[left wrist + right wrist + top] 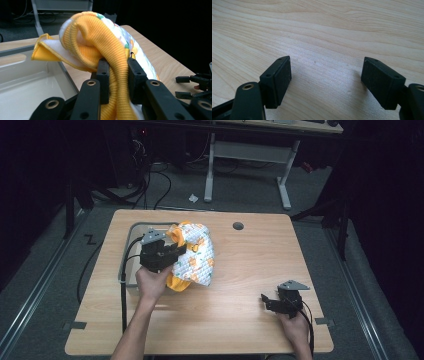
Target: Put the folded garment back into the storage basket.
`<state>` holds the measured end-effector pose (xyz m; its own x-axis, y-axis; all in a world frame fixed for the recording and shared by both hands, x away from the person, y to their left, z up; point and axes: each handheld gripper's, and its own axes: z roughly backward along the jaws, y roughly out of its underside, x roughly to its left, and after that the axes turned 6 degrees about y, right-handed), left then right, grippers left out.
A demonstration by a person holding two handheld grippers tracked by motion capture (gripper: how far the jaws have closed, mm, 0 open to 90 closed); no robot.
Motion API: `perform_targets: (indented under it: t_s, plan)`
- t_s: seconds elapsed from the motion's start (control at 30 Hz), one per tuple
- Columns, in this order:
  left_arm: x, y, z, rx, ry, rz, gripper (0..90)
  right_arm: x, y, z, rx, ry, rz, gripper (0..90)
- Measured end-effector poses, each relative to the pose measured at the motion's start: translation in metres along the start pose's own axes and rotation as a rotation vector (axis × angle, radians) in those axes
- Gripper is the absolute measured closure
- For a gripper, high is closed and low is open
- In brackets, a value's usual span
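- A light wooden surface [240, 285] seen from above, with dark floor all round it and a white-legged desk [247, 155] beyond its far edge.
- A shallow grey tray [131, 236] sits at the left part of the surface; in the left claw's view its pale inside [22, 82] lies below and left of the jaws.
- A bundled cloth [194, 254], white with an orange print and a yellow knit edge, is at the tray's right rim, partly over the tray and partly over the wood just beside it.
- In the left claw's view the cloth [100, 40] rises above the jaws as a rolled hump, a flat yellow-bordered corner sticking out to the left over the tray.
- The person's left hand [151, 282] reaches in from the bottom and holds the left claw [172, 254], which points right, into the cloth.
- The left claw [117, 75] is closed tight on a thick fold of the yellow knit edge; the fold fills the narrow gap between the pads.
- The right hand [295, 327] rests near the surface's front right corner, well apart from the cloth, and holds the right claw [266, 301], which points left.
- The right claw [325, 75] stands wide, with bare wood between its pads and nothing held.
- A small round grey plug [238, 226] sits in the surface near the far edge, right of the cloth.
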<state>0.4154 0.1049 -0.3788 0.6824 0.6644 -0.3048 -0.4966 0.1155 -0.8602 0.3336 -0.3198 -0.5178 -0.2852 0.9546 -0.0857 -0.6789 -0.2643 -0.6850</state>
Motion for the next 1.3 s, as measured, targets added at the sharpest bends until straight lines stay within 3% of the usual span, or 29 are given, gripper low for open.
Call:
perform_targets:
  t_s: [1.3]
  plan:
    - [0.038,0.0,0.036,-0.012,-0.09,0.031,74.6,0.0,0.0,0.0,0.0,0.0,-0.001,24.4]
